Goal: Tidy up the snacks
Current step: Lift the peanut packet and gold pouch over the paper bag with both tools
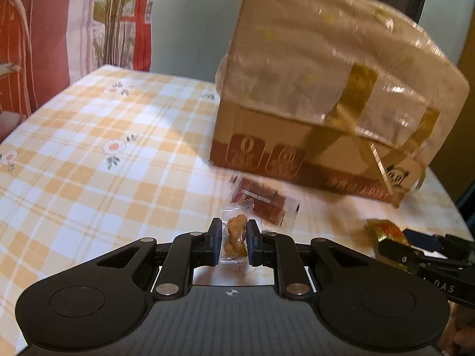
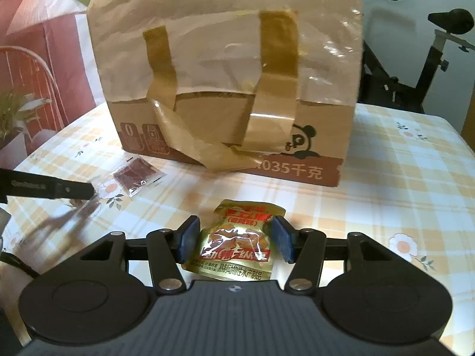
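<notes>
Fingers [image 2: 282, 238] pinch gold pouch [image 2: 234, 247], perhaps "香辣味"; box [image 2: 297, 136] reads "千克".

Cardboard box [image 2: 225, 136], glossy foil pouch [image 2: 237, 243], clear wrapper [image 1: 234, 231]

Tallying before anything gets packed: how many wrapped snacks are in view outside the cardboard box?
3. A clear-wrapped brown snack between the left tongs; a gold pouch between the right tongs; a dark red packet on the tablecloth. More may sit inside the cardboard box.
</notes>
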Motion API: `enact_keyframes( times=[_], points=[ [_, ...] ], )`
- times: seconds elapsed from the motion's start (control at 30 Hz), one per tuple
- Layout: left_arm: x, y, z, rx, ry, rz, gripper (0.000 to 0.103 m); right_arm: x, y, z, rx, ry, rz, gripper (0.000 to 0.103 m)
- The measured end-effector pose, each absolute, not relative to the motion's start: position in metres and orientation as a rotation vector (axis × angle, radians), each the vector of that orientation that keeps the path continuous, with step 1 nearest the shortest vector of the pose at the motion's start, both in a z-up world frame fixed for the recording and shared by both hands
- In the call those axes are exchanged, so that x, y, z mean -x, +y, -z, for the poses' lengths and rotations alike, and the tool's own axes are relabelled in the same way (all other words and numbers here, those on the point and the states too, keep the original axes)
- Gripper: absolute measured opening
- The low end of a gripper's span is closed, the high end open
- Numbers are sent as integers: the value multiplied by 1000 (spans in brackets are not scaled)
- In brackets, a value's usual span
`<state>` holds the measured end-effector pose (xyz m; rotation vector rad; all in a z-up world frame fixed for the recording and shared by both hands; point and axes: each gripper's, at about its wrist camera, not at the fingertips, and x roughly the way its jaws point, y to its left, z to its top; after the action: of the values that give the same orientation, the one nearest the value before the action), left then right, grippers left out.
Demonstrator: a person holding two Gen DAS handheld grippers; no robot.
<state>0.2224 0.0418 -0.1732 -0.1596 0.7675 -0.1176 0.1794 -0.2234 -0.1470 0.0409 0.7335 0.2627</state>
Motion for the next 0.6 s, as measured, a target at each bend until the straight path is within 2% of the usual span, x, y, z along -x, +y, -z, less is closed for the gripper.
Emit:
enact_keyframes(
  times=[0.27, 0.6],
  points=[
    [-216, 38, 158, 155, 708, 135, 18, -166, -246, 130, -84, 689, -215, 57],
    [-218, 47, 85, 160, 494, 190, 18, -140, -277, 63, -94, 516, -180, 57]
  ],
)
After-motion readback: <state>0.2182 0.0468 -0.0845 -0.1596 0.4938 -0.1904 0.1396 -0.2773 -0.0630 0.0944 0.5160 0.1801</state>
